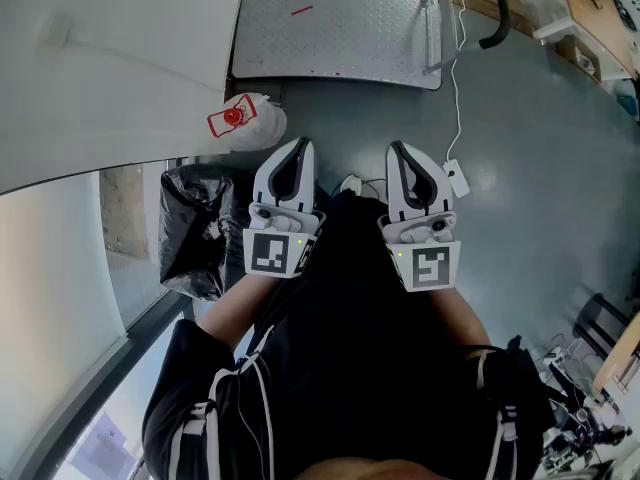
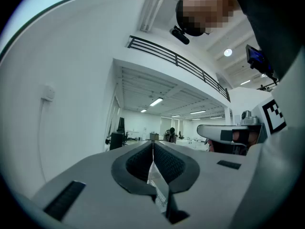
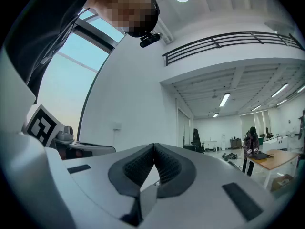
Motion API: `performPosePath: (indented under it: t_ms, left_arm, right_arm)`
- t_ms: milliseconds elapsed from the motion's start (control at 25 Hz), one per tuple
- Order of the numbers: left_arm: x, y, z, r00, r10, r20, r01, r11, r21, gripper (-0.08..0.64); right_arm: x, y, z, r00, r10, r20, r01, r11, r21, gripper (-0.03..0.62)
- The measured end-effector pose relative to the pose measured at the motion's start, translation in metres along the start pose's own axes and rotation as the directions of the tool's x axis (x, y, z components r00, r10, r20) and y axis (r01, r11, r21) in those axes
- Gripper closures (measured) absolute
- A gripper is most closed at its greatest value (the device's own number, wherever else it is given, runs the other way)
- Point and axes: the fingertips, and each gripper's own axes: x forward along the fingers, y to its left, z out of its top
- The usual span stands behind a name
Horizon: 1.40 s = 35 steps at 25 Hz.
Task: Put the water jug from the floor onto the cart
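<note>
Left claw (image 1: 300,148) closed, water jug (image 1: 258,126) upright

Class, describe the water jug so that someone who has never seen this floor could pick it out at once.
Find the metal cart platform at the top of the head view. On the floor by its near left corner sits the water jug. It is pale with a red cap, unlike the black bag just below it in the picture.

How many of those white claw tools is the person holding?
2. The left gripper is held out at the left of the head view, and the right gripper is beside it at the right. Both have their jaws together. No others show, though more could lie outside the view.
</note>
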Motion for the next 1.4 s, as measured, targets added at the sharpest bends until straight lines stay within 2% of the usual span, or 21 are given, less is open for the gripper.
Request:
performPosePath:
  t_ms: [160,320,520,880,1080,1400]
  left_arm:
    - [0.003,-0.004,-0.002,1.0,-0.014,-0.004,0.014,1.0,0.016,0.54]
    - [0.006,-0.005,0.0,1.0,-0.015,-0.002,0.016,1.0,0.022,0.538]
    - [0.006,-0.006,0.001,1.0,-0.015,0.014,0.015,1.0,0.006,0.54]
    - [0.006,0.009,0.0,0.998,0.058,-0.004,-0.058,0.998,0.012,0.539]
    - [0.013,-0.009,-0.006,0.999,0.033,-0.023,-0.033,0.999,0.0,0.54]
    - [0.027,0.0,-0.017,0.999,0.034,-0.04,-0.035,0.999,-0.019,0.54]
  right_arm:
    - [-0.001,-0.006,-0.003,1.0,-0.012,-0.005,0.012,1.0,0.016,0.574]
    - [0.0,-0.005,-0.011,0.999,0.026,-0.044,-0.023,0.998,0.058,0.574]
    - [0.0,-0.005,-0.016,0.998,0.042,-0.056,-0.039,0.998,0.059,0.574]
    - [-0.004,-0.002,-0.017,0.997,0.062,-0.035,-0.059,0.995,0.084,0.574]
    - [-0.013,-0.017,-0.006,0.999,0.042,0.012,-0.043,0.995,0.086,0.573]
    - [-0.004,-0.021,-0.018,0.998,0.061,0.001,-0.061,0.993,0.104,0.574]
